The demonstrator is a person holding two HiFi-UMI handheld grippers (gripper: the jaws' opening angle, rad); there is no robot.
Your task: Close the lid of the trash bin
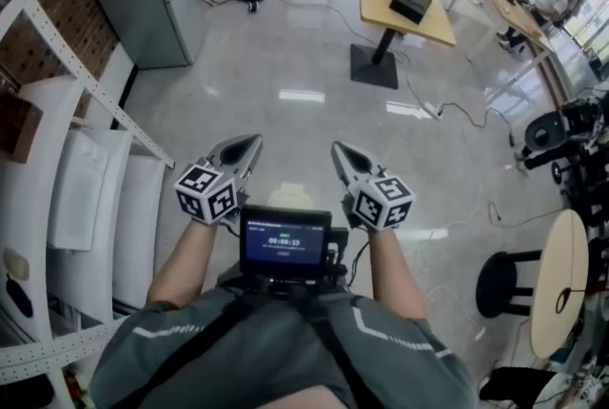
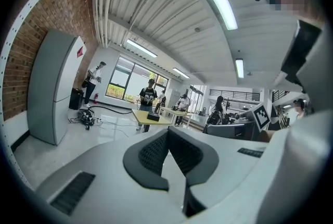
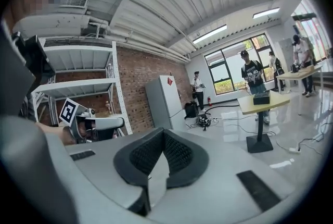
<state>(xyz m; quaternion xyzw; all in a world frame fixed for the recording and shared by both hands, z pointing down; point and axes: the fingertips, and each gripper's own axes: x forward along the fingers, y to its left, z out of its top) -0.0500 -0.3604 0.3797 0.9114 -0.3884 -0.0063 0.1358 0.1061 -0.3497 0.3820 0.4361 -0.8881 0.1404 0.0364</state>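
Holding both up just past the chest screen (image 1: 284, 243): left gripper (image 1: 253, 144) beyond its left corner, right gripper (image 1: 338, 150) beyond its right. Pinched fully together, both of them, gripping nothing and touching nothing. Can't spot the trash bin in any view.

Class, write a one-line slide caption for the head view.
Left tongs and right tongs, shut and empty, held over the glossy floor; no trash bin in sight.
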